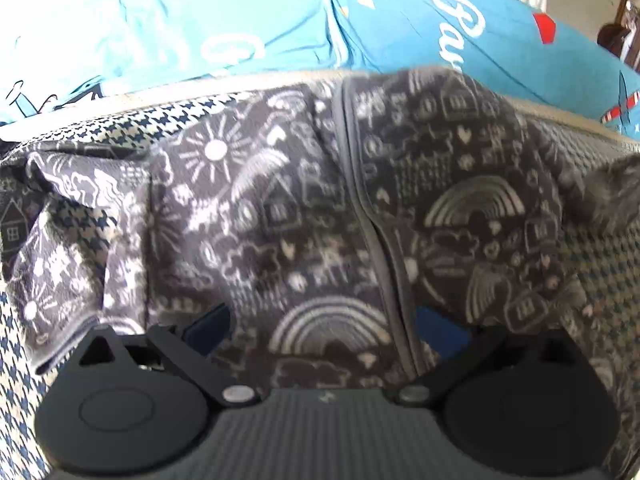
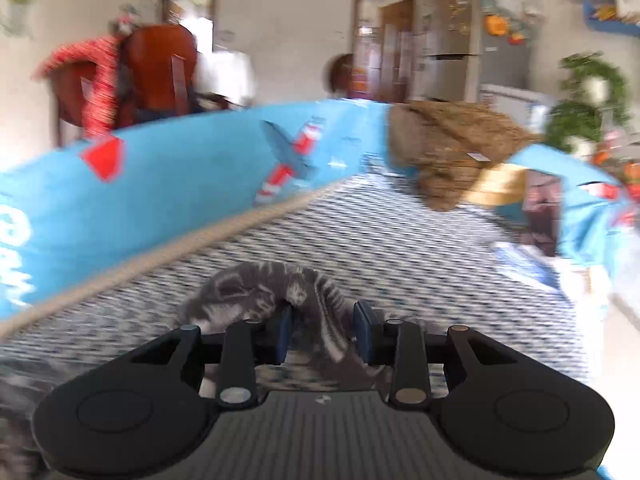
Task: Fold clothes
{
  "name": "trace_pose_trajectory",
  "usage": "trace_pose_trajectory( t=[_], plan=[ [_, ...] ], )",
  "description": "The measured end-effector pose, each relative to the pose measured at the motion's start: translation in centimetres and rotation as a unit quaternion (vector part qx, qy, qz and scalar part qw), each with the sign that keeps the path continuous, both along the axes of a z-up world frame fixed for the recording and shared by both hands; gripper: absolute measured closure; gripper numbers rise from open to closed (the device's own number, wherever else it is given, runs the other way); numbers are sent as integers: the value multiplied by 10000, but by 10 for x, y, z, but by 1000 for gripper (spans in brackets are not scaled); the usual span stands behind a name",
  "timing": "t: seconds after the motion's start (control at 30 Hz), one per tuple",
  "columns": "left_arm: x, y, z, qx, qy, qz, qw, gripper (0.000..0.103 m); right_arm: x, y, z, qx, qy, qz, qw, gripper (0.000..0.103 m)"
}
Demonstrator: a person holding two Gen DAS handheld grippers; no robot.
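The left gripper (image 1: pixel 324 320) has the grey doodle-print garment (image 1: pixel 280 208) draped over its wide-apart fingers, on the checked cover (image 1: pixel 592 264). The right gripper (image 2: pixel 326 336) is parted, cloth loose between its pads.

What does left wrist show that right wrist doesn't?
Left wrist only: the grey doodle-print garment spread nearly whole, its grey trim seam, and the left gripper under its near edge. Right wrist only: the right gripper, blue pads parted around a bunched end, a brown garment, the room behind. Both: houndstooth surface, blue printed fabric.
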State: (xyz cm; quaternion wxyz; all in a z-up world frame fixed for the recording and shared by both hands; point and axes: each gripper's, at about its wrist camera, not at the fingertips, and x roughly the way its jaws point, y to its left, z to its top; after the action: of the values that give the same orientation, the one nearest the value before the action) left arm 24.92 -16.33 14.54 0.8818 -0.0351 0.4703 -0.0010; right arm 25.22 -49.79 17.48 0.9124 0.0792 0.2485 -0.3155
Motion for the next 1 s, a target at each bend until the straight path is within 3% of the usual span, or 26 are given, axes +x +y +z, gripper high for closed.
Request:
trace_pose_trajectory(
  t=[0.17,0.33,0.4,0.57,0.77,1.0],
  plan=[
    [10,10,5,-12,-14,296,9996,0,11,28,1,917,-301,1438,9849,69],
    [16,25,4,-66,58,447,9990,0,29,63,-2,1304,-248,2224,9659,63],
    [20,28,5,-111,46,502,9987,0,35,78,-4,1357,-254,2410,9607,55],
    [32,38,10,-163,-20,664,9977,0,49,108,-8,1433,-230,2766,9500,47],
    [39,54,11,-251,58,1013,9945,0,68,138,-10,1441,-396,2949,9438,46],
    [38,57,10,-198,99,1036,9944,0,90,158,-21,1524,-412,3098,9376,45]
  ],
)
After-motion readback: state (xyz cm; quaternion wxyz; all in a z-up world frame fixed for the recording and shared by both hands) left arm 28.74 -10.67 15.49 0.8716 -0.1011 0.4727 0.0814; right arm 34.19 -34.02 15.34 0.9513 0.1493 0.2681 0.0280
